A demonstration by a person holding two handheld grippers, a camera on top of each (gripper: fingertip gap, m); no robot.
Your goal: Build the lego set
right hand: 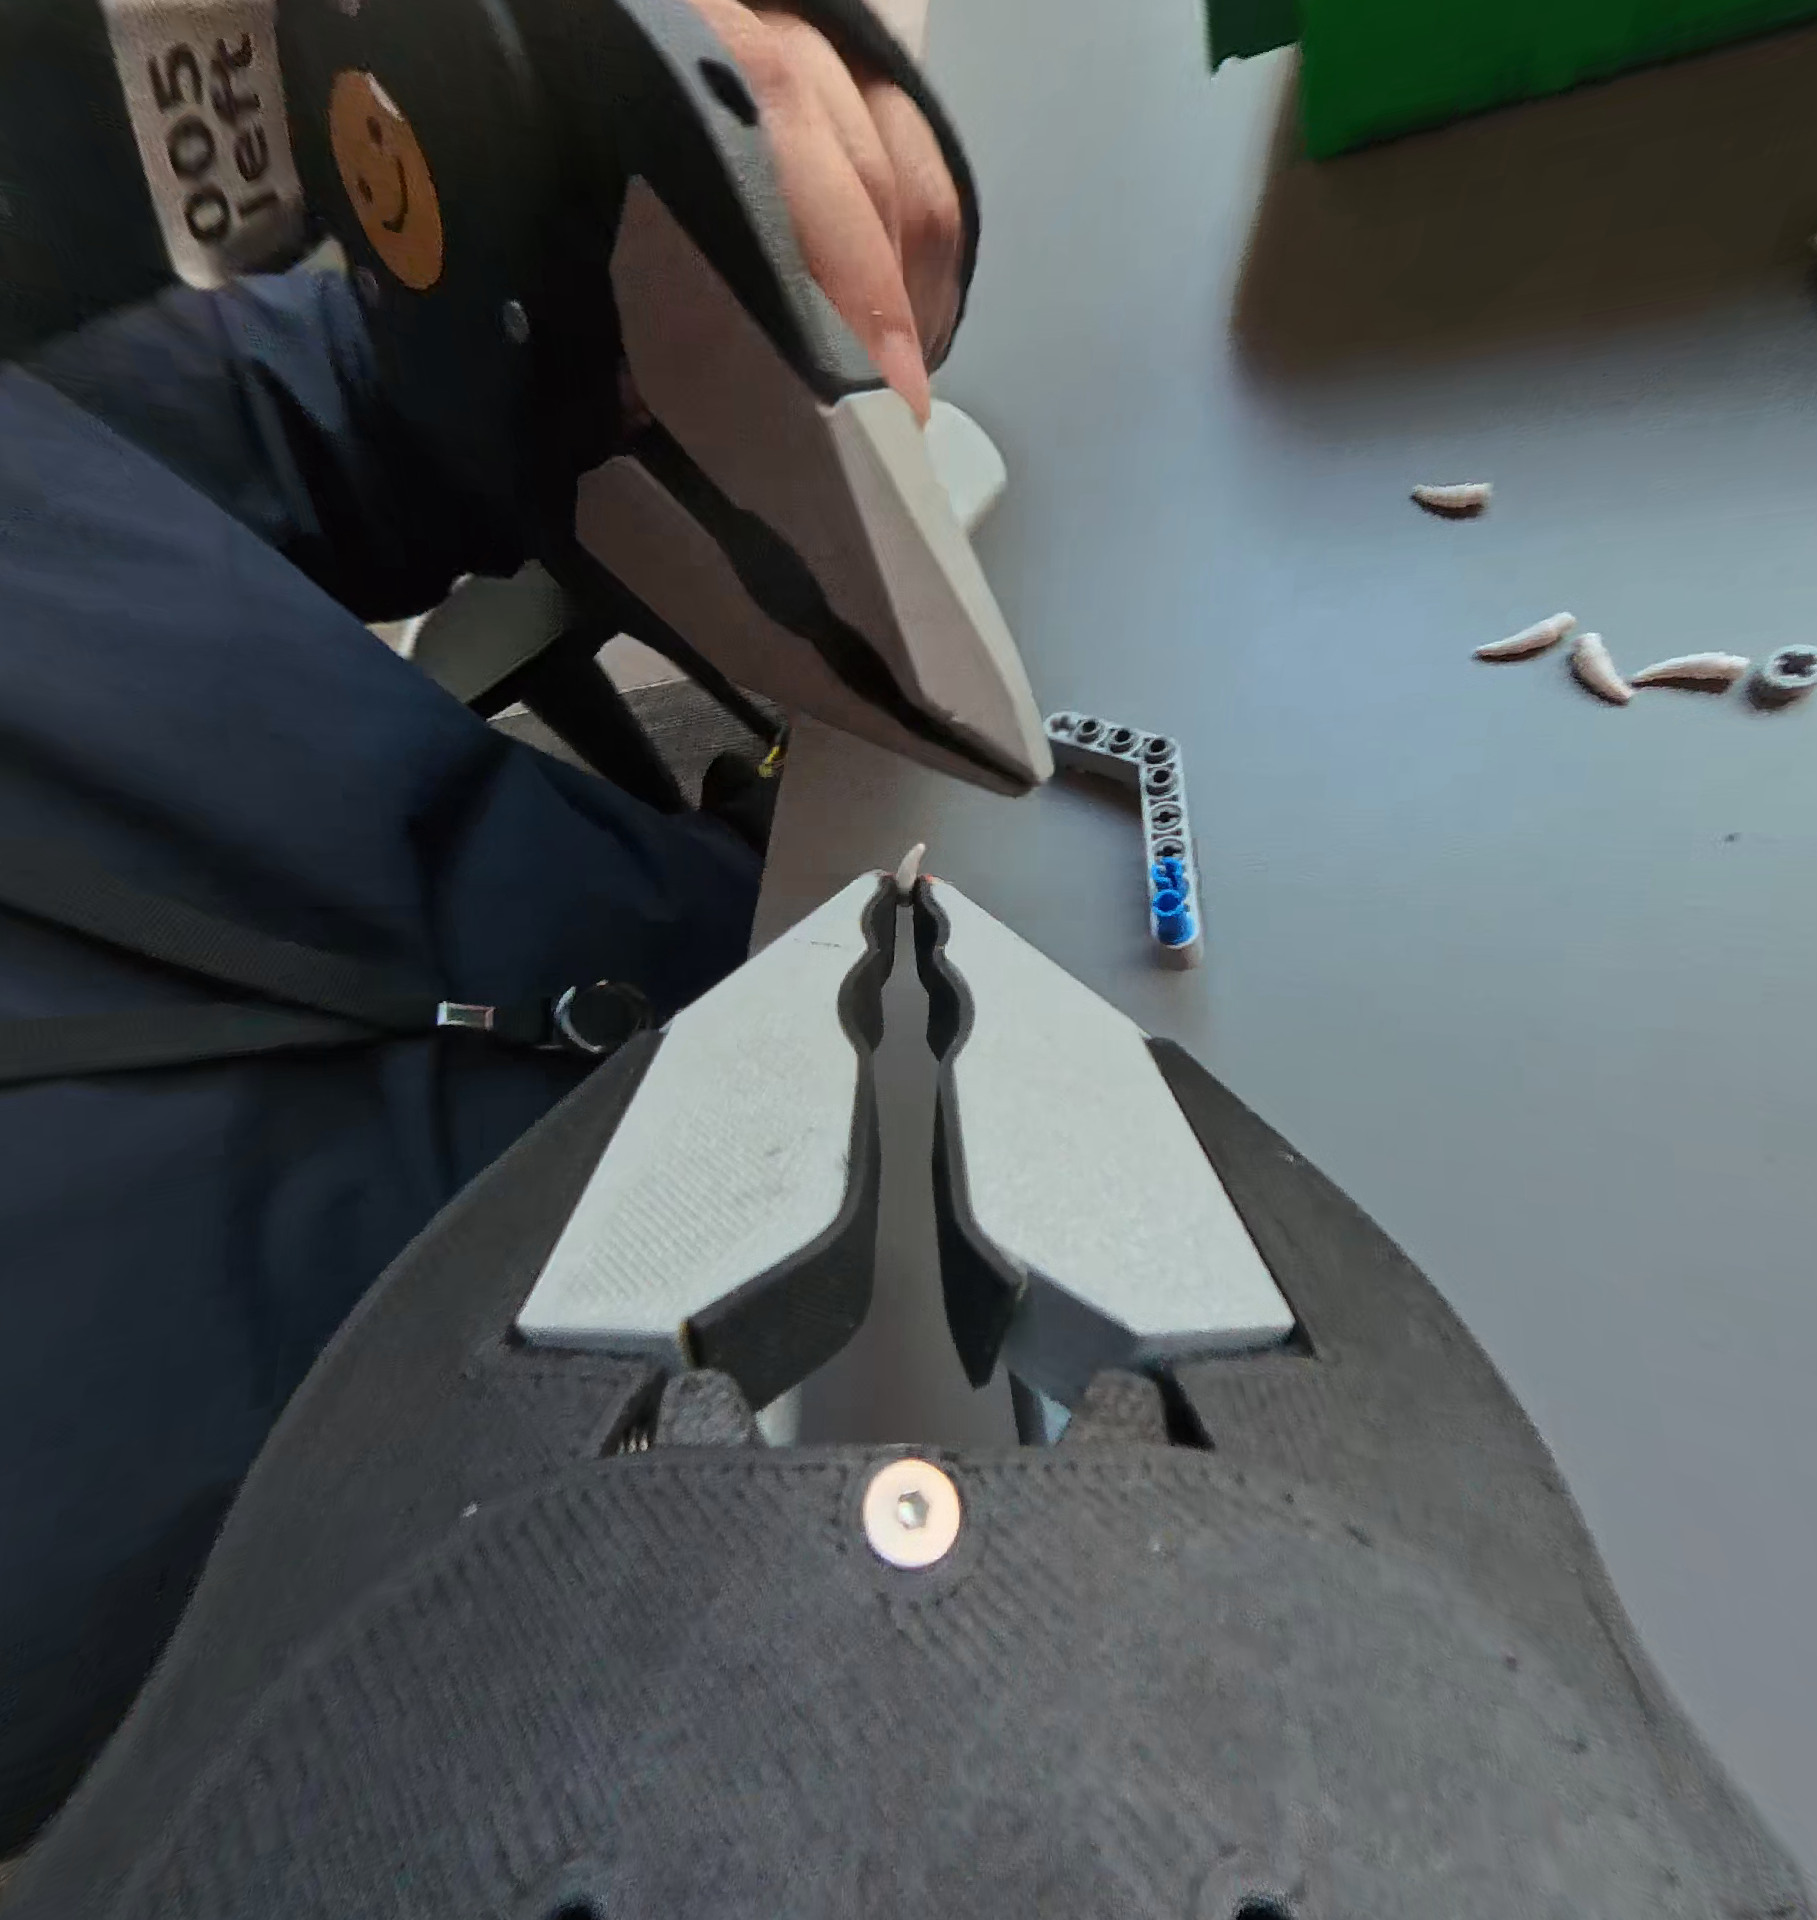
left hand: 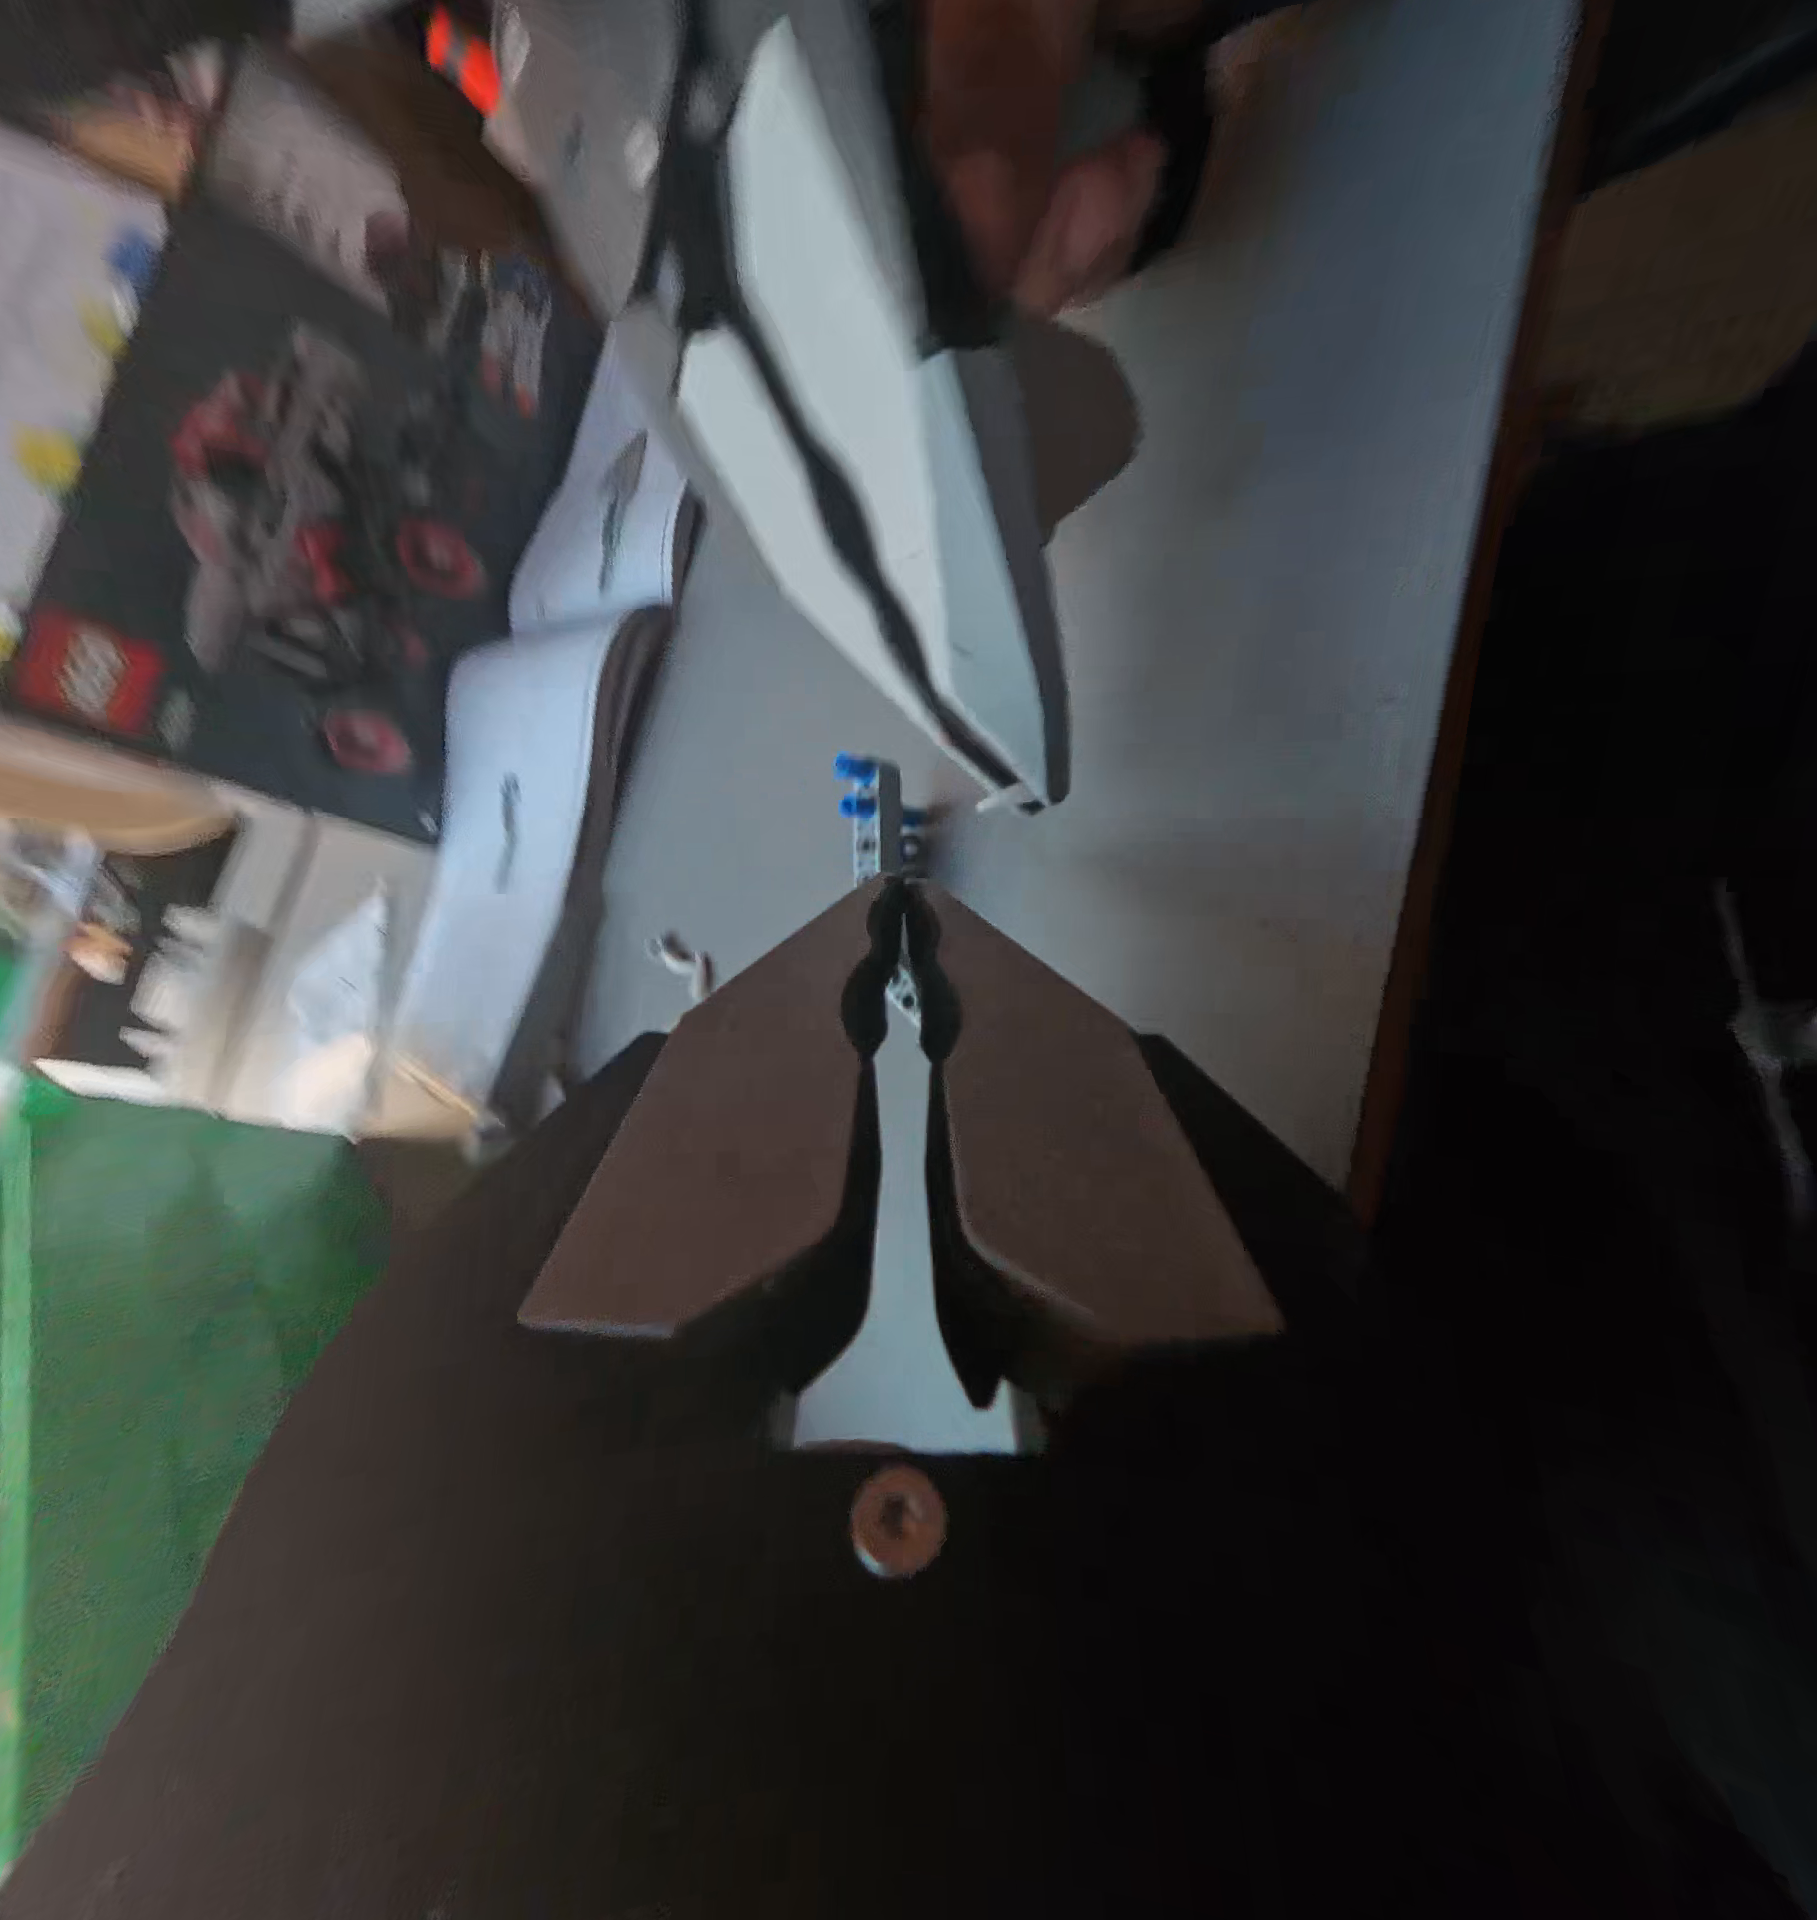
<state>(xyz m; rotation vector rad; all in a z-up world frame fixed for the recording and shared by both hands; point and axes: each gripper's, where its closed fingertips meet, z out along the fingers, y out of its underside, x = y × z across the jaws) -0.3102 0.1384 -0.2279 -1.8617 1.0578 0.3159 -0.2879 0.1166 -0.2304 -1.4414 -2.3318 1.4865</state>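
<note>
The right gripper has its jaws pinched almost together on a small white curved tooth-shaped piece, which sticks out past the tips. Just beyond, the left gripper comes in from the left, held by a hand, its tips closed on one end of a grey L-shaped lego beam with holes; two blue pins sit in the beam's far arm. The beam lies low against the grey table. Farther right of both grippers, well apart, four more white tooth pieces and a small grey round bush lie loose on the table.
</note>
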